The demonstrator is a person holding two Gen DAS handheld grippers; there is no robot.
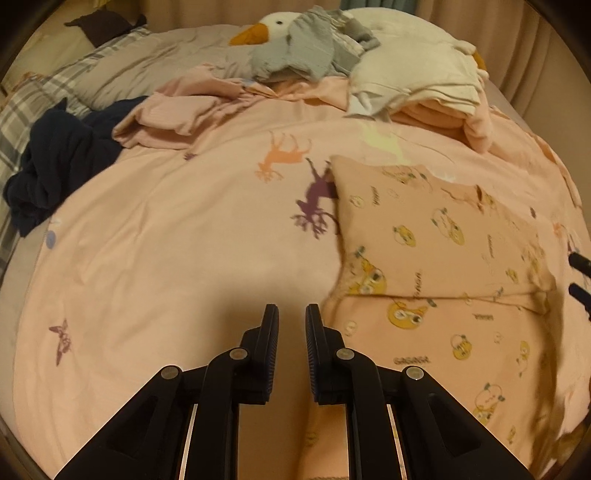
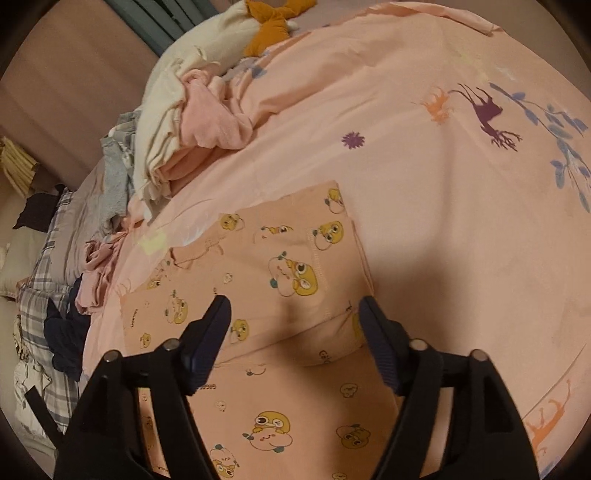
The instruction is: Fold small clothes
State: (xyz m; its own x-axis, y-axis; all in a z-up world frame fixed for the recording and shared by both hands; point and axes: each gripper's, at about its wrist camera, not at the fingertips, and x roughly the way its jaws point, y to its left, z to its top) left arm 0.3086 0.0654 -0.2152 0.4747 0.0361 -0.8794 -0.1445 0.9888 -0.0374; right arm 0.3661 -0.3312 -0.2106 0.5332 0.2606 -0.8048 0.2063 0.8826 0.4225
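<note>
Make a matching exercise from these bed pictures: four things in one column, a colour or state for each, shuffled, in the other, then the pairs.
Things:
1. cartoon-print garment
2. goose plush
3. dark garment
4. right gripper

Descriptions:
A. navy, crumpled at the bed's edge
B. jaws wide apart, nothing gripped
C. pink, partly folded over itself
D. white with an orange beak

Pairs: 1-C, 2-D, 3-A, 4-B

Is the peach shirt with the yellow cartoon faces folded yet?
Partly folded: the cartoon-print garment has one layer doubled over another, its fold edge showing.
</note>
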